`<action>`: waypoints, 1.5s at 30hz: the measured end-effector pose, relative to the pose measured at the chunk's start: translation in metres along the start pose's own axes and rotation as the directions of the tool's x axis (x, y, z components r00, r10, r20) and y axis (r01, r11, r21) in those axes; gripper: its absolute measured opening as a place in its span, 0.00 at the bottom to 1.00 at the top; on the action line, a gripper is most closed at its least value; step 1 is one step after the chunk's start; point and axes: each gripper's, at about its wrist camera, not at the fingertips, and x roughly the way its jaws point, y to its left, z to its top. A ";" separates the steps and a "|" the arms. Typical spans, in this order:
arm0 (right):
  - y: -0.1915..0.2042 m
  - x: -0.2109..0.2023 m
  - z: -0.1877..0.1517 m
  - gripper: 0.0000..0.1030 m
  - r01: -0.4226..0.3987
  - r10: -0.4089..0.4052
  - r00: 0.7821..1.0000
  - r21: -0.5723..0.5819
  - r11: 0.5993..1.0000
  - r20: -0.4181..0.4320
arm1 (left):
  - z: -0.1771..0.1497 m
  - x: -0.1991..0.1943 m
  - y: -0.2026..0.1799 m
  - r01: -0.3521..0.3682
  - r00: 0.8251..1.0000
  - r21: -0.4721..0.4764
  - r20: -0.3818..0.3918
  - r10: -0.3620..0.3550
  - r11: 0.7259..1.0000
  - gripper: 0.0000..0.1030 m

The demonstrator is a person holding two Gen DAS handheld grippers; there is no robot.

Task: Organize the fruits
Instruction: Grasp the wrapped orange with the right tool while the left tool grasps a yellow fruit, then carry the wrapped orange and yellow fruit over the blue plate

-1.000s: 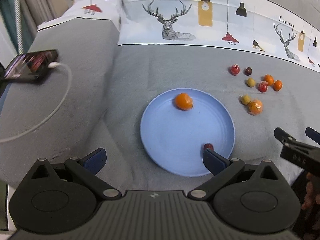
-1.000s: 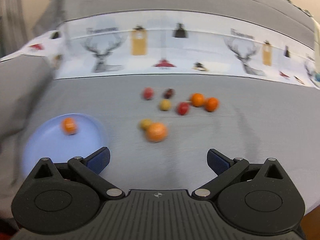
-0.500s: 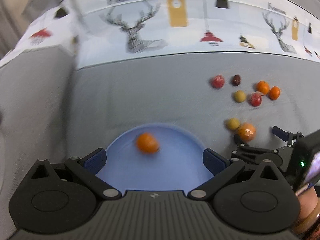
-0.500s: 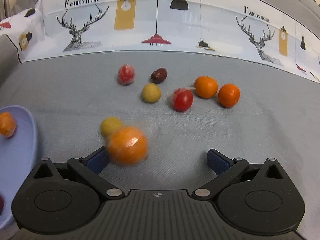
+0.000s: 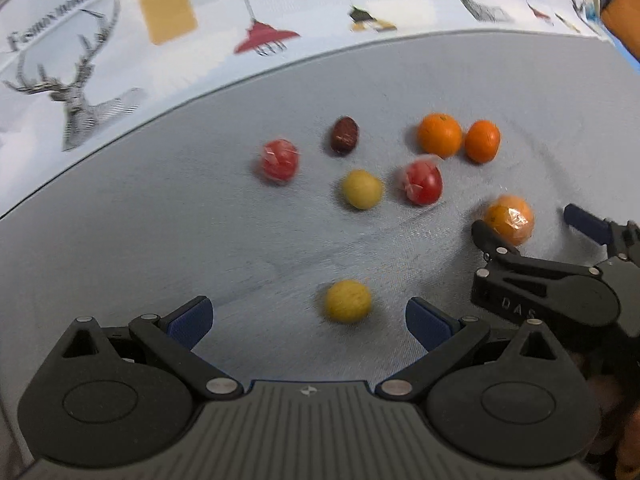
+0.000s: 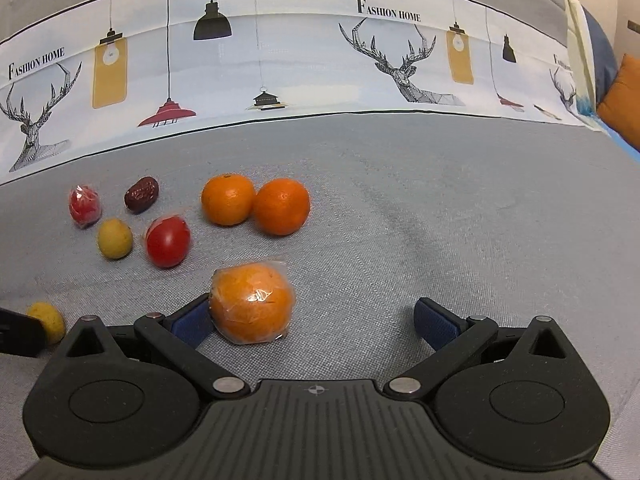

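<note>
1. Clearly, both claws were spread wide: the left gripper (image 5: 308, 322) stood around a small round yellow fruit (image 5: 347, 301) low in the left wrist view without touching it, and the right gripper (image 6: 314, 322) framed a plastic-wrapped orange (image 6: 252, 303) lower centre in its own view, the wrapped fruit touching or nearly touching the left blue pad (image 6: 191, 322) and well apart from the other.
2. Loose on the grey fabric surface (image 6: 440, 220), left to right across the right wrist view, lay a wrapped red fruit (image 6: 84, 205), a second yellow fruit (image 6: 115, 238), a dark brown date-like fruit (image 6: 141, 194), a wrapped red tomato (image 6: 168, 241), and two bare oranges (image 6: 228, 199) touching each other.
3. The off-centre orange could probably roll or squirt out on closing, its slick film aiding that; the two grippers worked near each other and could collide.
4. The printed cloth band (image 6: 320, 60) read "FASHION HOME"; the right gripper's body showed "DAS" in the left wrist view.
</note>
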 end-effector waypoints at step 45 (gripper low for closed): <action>0.118 -0.320 -0.040 0.39 -0.539 0.552 0.831 -0.356 0.764 -0.073 | -0.247 -0.297 0.085 -0.085 0.964 -0.400 0.199 0.177 0.912 0.28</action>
